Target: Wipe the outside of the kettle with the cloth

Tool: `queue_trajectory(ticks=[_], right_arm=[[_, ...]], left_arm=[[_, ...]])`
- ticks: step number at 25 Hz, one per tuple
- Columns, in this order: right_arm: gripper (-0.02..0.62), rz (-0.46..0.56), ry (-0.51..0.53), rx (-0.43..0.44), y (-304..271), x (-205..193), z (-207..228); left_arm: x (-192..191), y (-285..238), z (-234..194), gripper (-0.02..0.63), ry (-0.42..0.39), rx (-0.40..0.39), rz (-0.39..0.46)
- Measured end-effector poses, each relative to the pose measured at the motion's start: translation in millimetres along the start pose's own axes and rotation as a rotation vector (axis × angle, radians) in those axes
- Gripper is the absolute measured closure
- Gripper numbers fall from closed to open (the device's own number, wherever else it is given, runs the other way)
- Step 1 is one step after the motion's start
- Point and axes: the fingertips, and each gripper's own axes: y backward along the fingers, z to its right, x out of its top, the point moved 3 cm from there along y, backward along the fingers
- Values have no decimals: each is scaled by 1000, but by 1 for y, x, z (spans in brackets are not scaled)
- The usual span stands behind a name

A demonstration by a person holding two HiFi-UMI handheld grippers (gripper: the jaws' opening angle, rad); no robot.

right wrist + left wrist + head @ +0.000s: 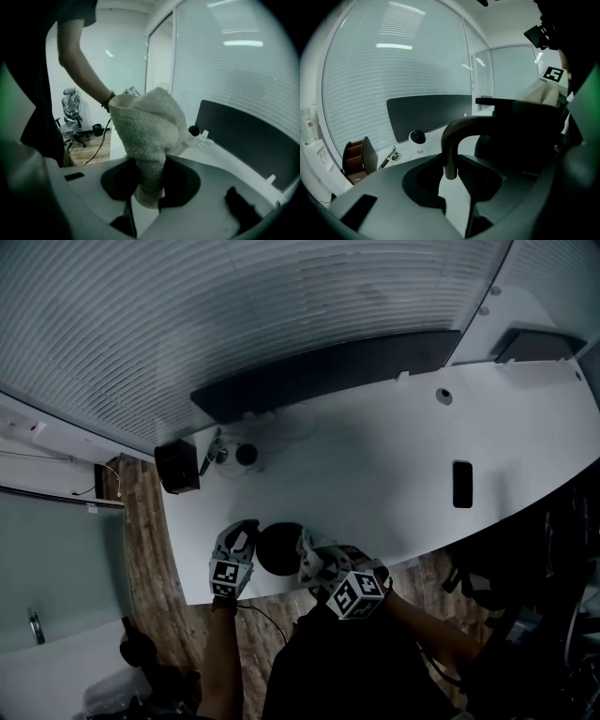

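Shows a black kettle at the near edge of a white bench, steadied by the left tool, clamped on its curved handle. Shows the right tool just beside the kettle, pinched shut on a bunched pale terry cloth; contact with the kettle unclear. Seems mid-wipe at most, with no telling how much of the outside is done.

Office: wht desk, window blinds, swivel chair.
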Motion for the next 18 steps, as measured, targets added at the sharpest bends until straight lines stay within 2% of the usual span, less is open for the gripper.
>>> queue_trajectory(ticks=[6,10,18], right_arm=[[502,-64,-19,-3,-6,-10,4],[502,-166,12,11,-25,-44,4],[502,-216,22,76,-65,-94,5]], left_arm=[[1,-1,0,506,8,-1,9],[-1,-1,1,506,22,9,8],[0,-3,2,506,16,25,15]])
